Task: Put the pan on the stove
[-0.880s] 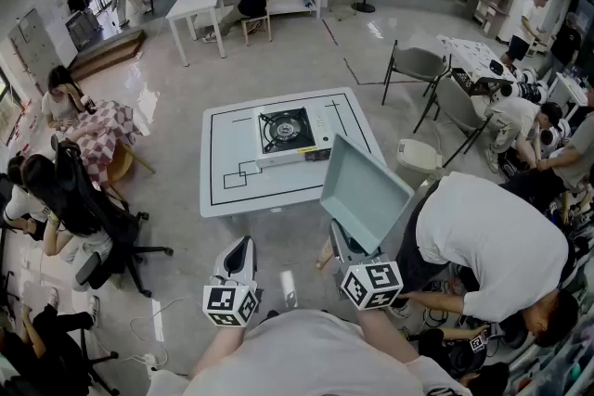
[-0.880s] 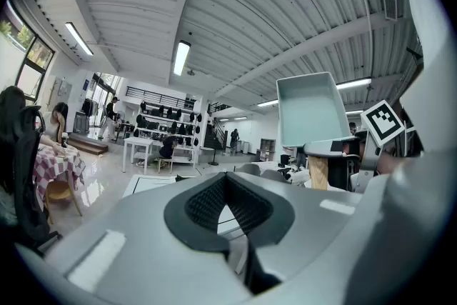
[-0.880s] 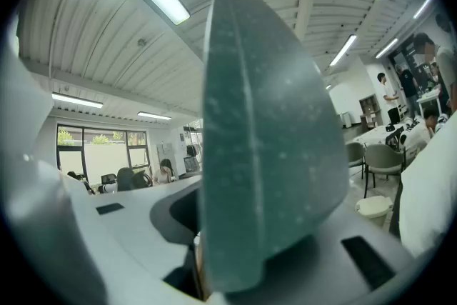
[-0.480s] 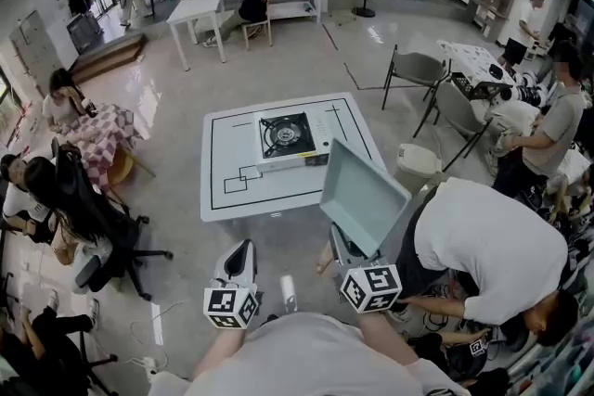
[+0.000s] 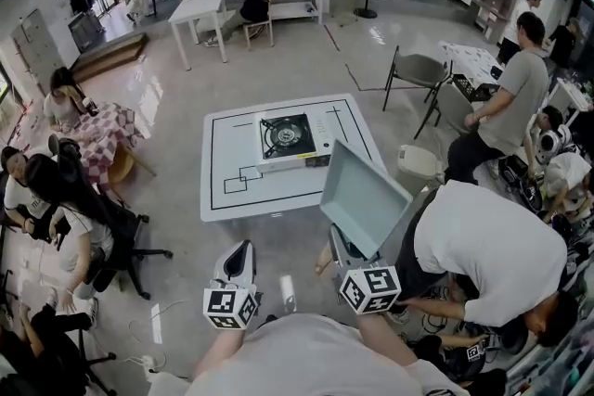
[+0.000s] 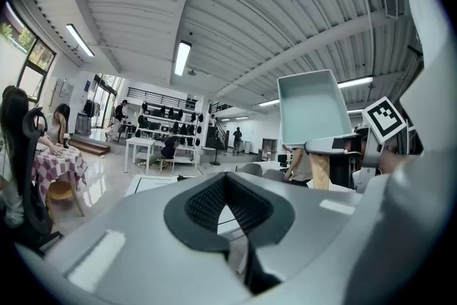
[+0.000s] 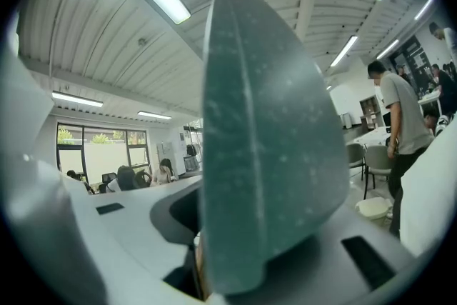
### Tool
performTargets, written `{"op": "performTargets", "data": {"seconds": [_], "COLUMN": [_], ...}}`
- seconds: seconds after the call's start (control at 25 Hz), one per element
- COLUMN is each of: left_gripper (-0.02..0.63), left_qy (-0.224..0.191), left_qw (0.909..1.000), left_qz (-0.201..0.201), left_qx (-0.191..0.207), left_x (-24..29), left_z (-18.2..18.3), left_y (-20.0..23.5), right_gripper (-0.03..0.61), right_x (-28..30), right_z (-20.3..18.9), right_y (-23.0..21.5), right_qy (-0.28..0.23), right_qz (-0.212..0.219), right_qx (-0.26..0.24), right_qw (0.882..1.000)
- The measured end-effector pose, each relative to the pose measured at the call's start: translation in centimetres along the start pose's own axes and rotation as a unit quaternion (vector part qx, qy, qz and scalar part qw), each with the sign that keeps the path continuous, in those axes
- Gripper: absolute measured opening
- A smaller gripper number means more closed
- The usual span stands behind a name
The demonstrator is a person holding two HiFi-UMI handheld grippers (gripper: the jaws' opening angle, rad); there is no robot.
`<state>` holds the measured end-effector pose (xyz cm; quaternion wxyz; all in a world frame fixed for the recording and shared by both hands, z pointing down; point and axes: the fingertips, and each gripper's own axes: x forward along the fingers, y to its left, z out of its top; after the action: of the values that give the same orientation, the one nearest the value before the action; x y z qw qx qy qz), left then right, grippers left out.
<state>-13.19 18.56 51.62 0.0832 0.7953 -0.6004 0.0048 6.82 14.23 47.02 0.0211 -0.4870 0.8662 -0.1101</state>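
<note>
Barely moved, the square pan (image 5: 364,195) is kept clamped in the jaws of the right gripper (image 5: 343,246), well short of the gas stove (image 5: 286,134), while the jaws of the left gripper (image 5: 242,248) are held together.

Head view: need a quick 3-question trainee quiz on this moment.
1. Pick one. The right gripper holds: A) a cup, B) the pan, C) nothing.
2. True or false: the pan already sits on the stove.
3. Fill in: the stove stands on the white ____.

Key: 1 B. 2 False: the pan is tilted up in the air, short of the stove. 3 table.
</note>
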Motion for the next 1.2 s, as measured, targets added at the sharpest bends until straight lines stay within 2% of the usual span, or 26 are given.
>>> {"op": "performTargets", "data": {"seconds": [0.64,0.84,1.2], "left_gripper": [0.009,0.009,0.009], "left_qy": [-0.015,-0.015,-0.013], "left_qw": [0.9986,0.9984,0.9984], "left_qz": [0.050,0.054,0.056], "left_qx": [0.000,-0.001,0.001], "left_x": [0.6,1.4,5.5], "left_z": [0.0,0.0,-0.1], "left_y": [-3.0,-3.6,-1.1], "right_gripper": [0.121,0.121,0.121], "right_x": [-0.7,-0.2,4.5], "right_z": [0.9,1.2,0.6], "right_y": [-3.2,-4.3,-5.4], "right_qy": [0.005,0.009,0.018], "right_qz": [0.042,0.045,0.055], "right_qx": [-0.014,-0.019,-0.016], "right_qw": [0.999,0.999,0.998]}}
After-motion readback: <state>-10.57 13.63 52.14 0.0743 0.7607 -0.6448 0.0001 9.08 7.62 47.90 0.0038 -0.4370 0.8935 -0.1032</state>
